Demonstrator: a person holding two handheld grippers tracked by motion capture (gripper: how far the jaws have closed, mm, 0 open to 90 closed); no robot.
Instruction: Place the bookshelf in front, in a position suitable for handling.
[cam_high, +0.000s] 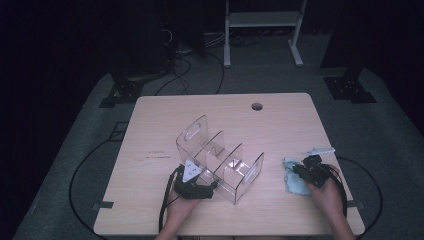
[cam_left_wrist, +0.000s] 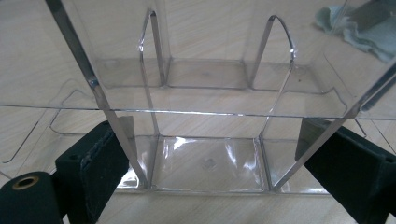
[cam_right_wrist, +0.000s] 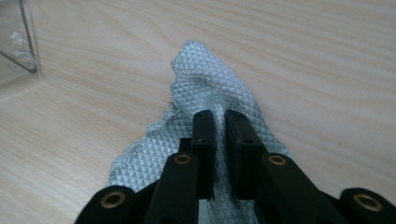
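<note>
The organizer (cam_high: 220, 160) is clear, glossy plastic with smooth walls that catch bright glints along their edges. The cloth (cam_right_wrist: 205, 93) near the desk's right edge is pale blue-green, matt, woven in a fine raised diamond texture, and lies crumpled. The desk (cam_high: 165, 120) is light wood grain, smooth with a faint sheen. The left gripper (cam_left_wrist: 210, 163) has matt black jaws faced with rough pads; the right gripper (cam_right_wrist: 220, 126) is matt black plastic with brass-coloured metal eyelets.
</note>
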